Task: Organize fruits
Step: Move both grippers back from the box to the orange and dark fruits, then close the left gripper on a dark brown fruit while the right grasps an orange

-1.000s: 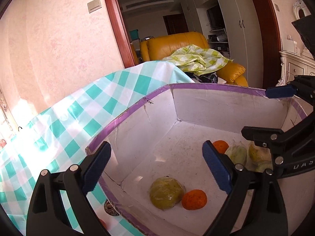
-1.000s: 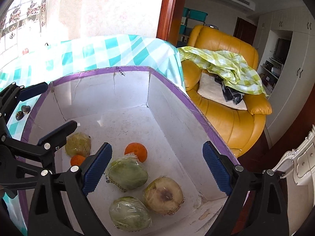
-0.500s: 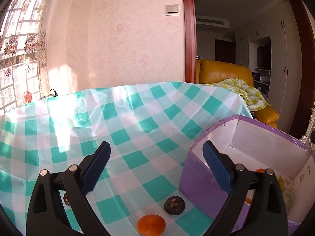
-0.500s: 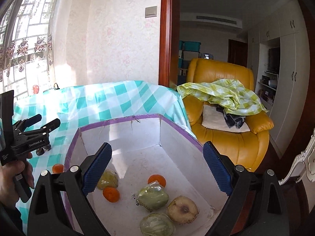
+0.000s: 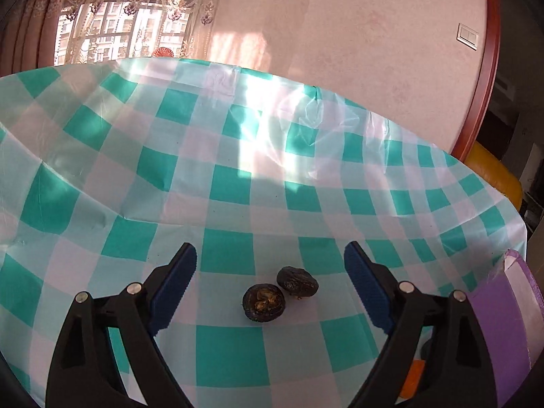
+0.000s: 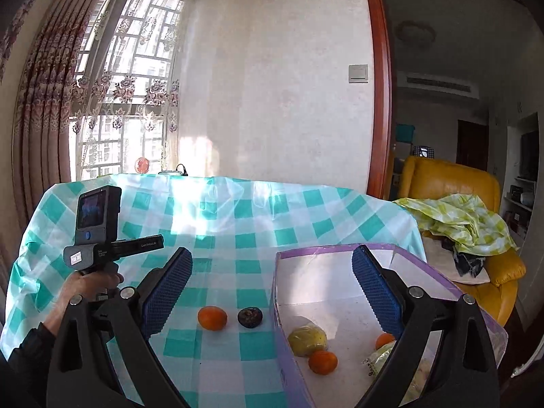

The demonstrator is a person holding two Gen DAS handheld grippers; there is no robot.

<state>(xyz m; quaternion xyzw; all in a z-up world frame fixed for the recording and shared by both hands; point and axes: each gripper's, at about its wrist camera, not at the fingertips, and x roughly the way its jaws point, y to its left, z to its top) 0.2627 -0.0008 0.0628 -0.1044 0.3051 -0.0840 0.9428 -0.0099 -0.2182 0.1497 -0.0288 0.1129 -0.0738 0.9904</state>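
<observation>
My left gripper (image 5: 270, 294) is open and empty, low over the checked tablecloth, with two dark round fruits (image 5: 263, 302) (image 5: 297, 281) lying just ahead between its fingers. An orange (image 5: 409, 379) shows partly behind its right finger. My right gripper (image 6: 272, 290) is open and empty, held above the table. In its view an orange (image 6: 212, 318) and a dark fruit (image 6: 250, 317) lie on the cloth left of the purple-edged box (image 6: 277, 306). The box holds a yellow-green wrapped fruit (image 6: 307, 340), two oranges (image 6: 323, 362) (image 6: 385, 340) and wrapped green fruit (image 6: 382, 357).
The box edge (image 5: 510, 299) stands at the right of the left wrist view. The person's left hand and its gripper handle (image 6: 98, 248) are at the left in the right wrist view. A yellow armchair (image 6: 452, 183) with cloths stands beyond the table's right end.
My left gripper swung left, out of the box and down to the two dark fruits on the cloth. My right gripper rose and pulled back from the box.
</observation>
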